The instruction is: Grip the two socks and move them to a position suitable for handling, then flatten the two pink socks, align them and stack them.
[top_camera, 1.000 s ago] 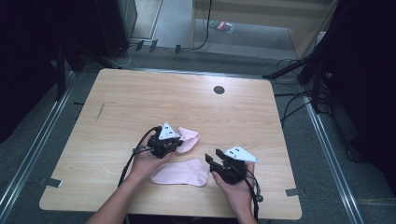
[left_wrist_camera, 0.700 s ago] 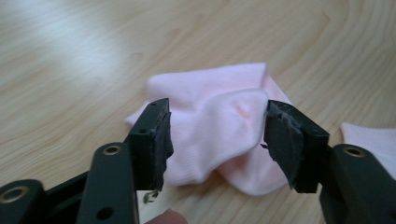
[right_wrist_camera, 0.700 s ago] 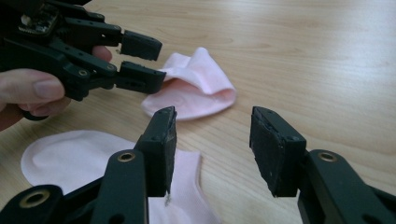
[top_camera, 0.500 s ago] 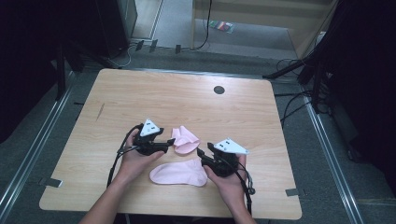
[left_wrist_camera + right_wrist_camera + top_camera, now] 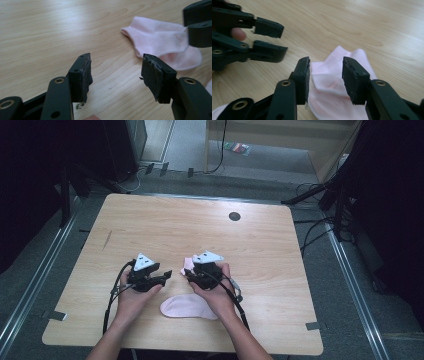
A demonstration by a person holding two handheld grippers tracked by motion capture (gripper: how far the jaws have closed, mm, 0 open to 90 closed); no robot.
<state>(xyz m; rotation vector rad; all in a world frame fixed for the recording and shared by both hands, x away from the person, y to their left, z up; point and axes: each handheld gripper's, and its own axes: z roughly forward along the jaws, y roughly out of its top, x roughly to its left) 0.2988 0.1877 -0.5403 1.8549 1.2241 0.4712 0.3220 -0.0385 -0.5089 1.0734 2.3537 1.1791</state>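
A: Right gripper (image 5: 325, 78) has swung in over the far sock (image 5: 337, 82), fingers (image 5: 302, 75) released, straddling its cuff; nothing grasped yet.
B: Left gripper (image 5: 117, 75) backed off that sock, released, over bare bench (image 5: 165, 225). Near sock (image 5: 187, 306) lies flat behind. Likely a pickup next.

table (image 5: 150, 225): light wood I work over, round dark grommet (image 5: 234, 216) near its far edge
floor (image 5: 210, 175): grey, cables trailing

No readable text, label, brand, number or sign anywhere in these views.
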